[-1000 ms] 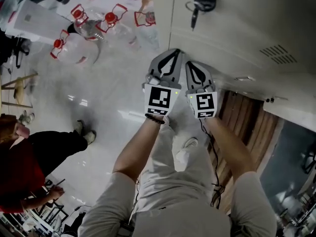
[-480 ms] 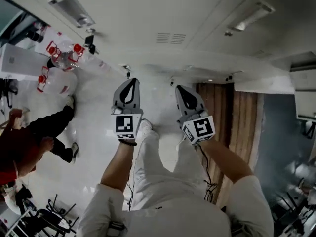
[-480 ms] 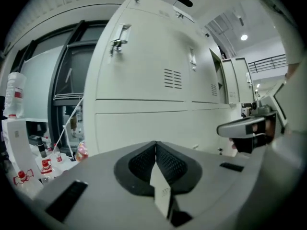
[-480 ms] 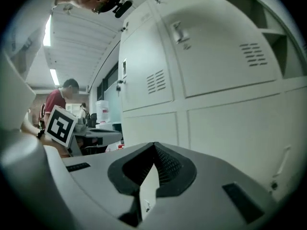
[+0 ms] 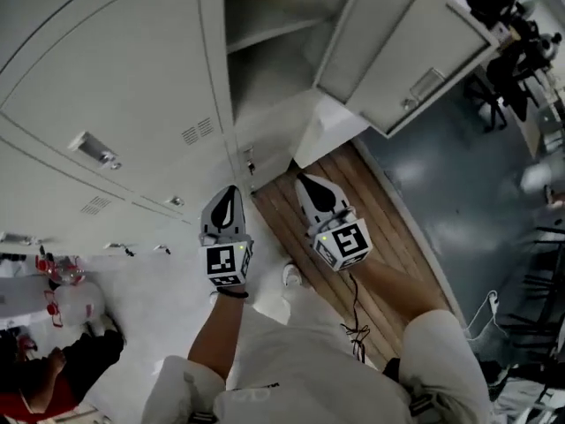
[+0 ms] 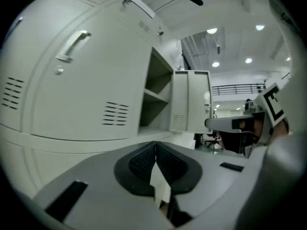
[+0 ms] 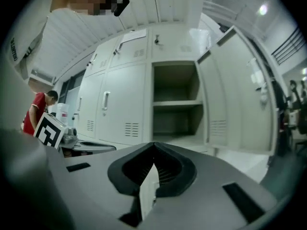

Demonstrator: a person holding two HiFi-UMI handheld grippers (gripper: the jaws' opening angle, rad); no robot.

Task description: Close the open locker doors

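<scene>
One locker door (image 7: 236,87) is seen standing wide open, so the job is judged not done yet. The open locker (image 7: 175,97) is straight ahead of the R tongs (image 7: 153,150). Its door is hung on the right side and swung out into the room. The locker doors (image 6: 86,80) ahead and to the left of the L tongs (image 6: 156,150) are shut already. No other open door can be made out. Both tongs are closed w/ nothing held, and no door is touched by either.

Edges: the open door's free edge is found ahead and to the right of the R tongs, w/ its handle (image 5: 426,85) on the outer face. A shelf (image 7: 175,103) is set across the inside, back from the front edge, so it is not likely to be hit.

Room: only bare floor is seen btw the tongs and the locker, so the swing path looks free. Office chairs (image 5: 491,73) are kept well apart, beyond the door. A person in red (image 7: 39,110) is far off to the left of the tongs.
</scene>
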